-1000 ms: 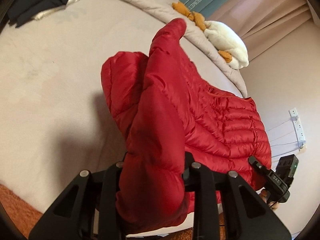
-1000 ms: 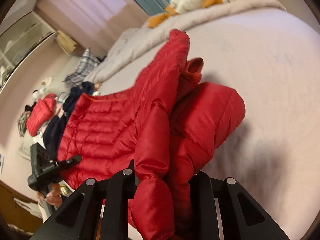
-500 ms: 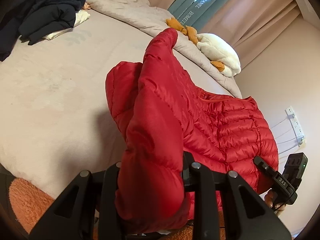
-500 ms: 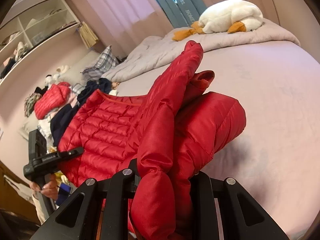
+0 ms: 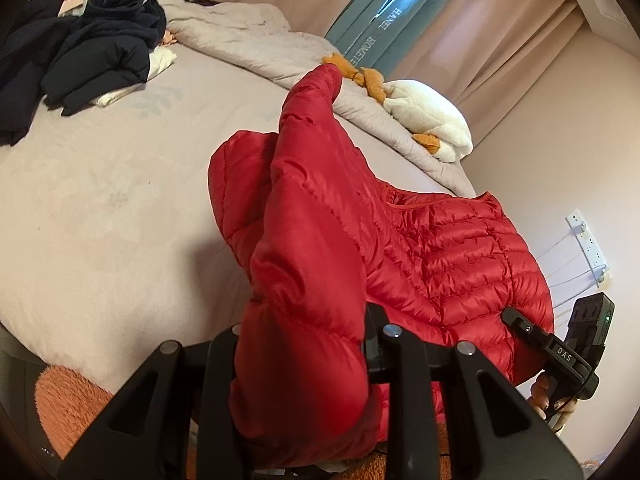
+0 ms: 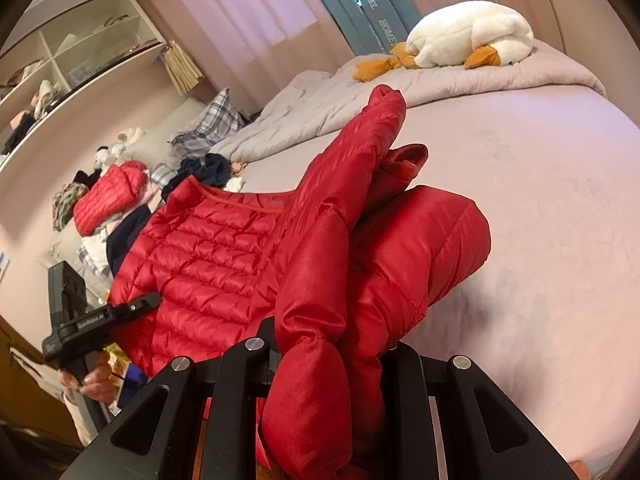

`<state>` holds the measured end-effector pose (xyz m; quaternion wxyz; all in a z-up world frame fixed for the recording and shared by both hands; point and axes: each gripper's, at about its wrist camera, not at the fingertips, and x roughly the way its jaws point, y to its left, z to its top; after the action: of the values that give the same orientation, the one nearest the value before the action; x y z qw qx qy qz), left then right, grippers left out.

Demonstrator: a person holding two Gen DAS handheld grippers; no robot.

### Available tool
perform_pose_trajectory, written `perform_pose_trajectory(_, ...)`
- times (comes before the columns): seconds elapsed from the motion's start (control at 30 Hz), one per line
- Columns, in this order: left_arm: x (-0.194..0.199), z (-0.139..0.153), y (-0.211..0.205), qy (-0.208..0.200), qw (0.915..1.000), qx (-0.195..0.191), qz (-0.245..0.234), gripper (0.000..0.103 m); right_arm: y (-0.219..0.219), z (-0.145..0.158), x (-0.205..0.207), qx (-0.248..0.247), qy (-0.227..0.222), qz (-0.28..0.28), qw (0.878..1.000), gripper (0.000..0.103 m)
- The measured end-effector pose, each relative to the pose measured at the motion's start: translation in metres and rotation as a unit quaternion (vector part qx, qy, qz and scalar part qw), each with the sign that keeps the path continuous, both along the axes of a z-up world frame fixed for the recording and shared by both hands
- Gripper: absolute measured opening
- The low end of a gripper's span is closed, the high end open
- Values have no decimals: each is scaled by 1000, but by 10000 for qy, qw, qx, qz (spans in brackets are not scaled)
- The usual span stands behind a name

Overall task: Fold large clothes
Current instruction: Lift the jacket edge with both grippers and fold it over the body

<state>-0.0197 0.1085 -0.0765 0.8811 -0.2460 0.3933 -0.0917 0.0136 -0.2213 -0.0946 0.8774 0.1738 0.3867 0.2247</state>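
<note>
A red quilted puffer jacket (image 5: 448, 256) hangs stretched between both grippers above the near edge of the bed (image 5: 100, 200). My left gripper (image 5: 300, 360) is shut on one bunched corner of it. My right gripper (image 6: 328, 364) is shut on the other bunched corner; the jacket's quilted body (image 6: 208, 256) spreads to the left in that view. A sleeve (image 6: 376, 120) sticks up and forward. The fingertips are hidden in the fabric. Each gripper shows at the edge of the other's view: the right one (image 5: 560, 352), the left one (image 6: 92, 320).
A white plush goose (image 6: 468, 36) lies on a grey duvet (image 5: 248, 44) at the bed's far side. Dark clothes (image 5: 92, 52) are piled at the far left. Another red jacket (image 6: 108, 200) lies by plaid pillows (image 6: 212, 124). An orange rug (image 5: 68, 408) is below. Shelves (image 6: 60, 60) line the wall.
Both grippers have pulled back and tilted up with the jacket still held. More of the room, curtains and far clothes pile has come into view. The grip is unchanged.
</note>
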Motion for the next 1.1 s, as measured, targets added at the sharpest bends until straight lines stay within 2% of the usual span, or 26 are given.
perform_pose_trajectory(0.37,9,11,-5,-259,9995,119,-117,27,-11,5,-4,-22,-258,-25,9997,23)
perform_pose_trajectory(1.1,58,27,-20,-718,9965,174,-381,27,11,20,16,-317,-224,-400,9984,23)
